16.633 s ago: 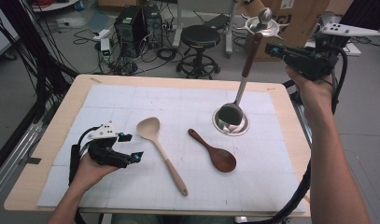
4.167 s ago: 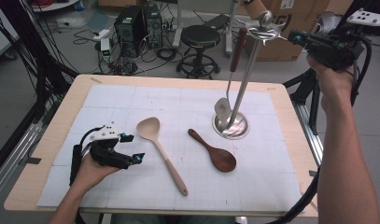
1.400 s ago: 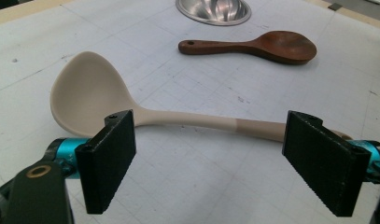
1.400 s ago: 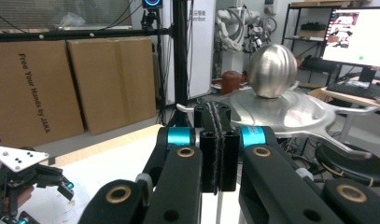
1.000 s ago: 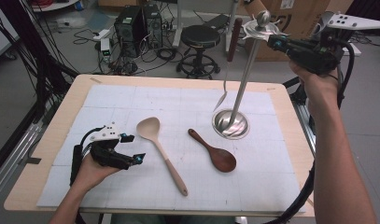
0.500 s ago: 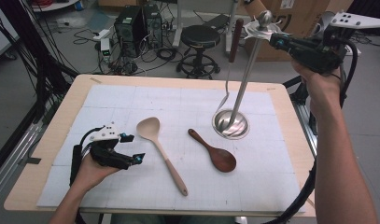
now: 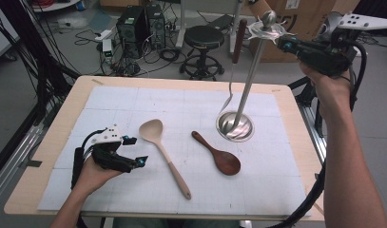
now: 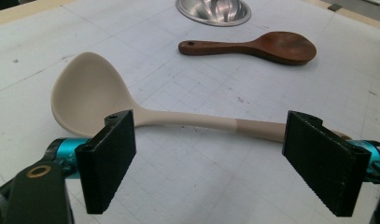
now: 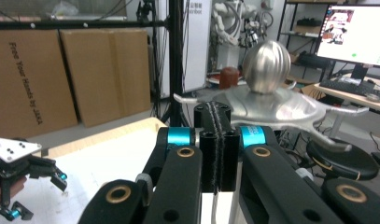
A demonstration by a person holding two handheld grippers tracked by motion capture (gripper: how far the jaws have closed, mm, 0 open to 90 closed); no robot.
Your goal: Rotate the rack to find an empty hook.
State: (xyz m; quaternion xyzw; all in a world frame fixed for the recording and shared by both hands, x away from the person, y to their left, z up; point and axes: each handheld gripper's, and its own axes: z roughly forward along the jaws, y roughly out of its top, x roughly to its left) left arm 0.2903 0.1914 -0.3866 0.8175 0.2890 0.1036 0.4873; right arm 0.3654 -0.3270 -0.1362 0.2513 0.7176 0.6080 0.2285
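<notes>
Right gripper (image 7: pixel 282 43): jaws pressed together, empty, raised beside the stand's top (image 7: pixel 268 29).
Left gripper (image 7: pixel 134 151): jaws held apart, empty, rested near the beige ladle (image 7: pixel 163 154).

A cream-beige silicone ladle (image 8: pixel 145 109) and a dark reddish-brown wooden spoon (image 8: pixel 255 46) are seen on a white mat (image 7: pixel 134 102) ruled with a faint grey grid. The polished silver metal utensil stand (image 7: pixel 250 78) is paired with a dark brown-handled utensil (image 7: pixel 238 35). Black jaws with teal collars are worn by both grippers.
</notes>
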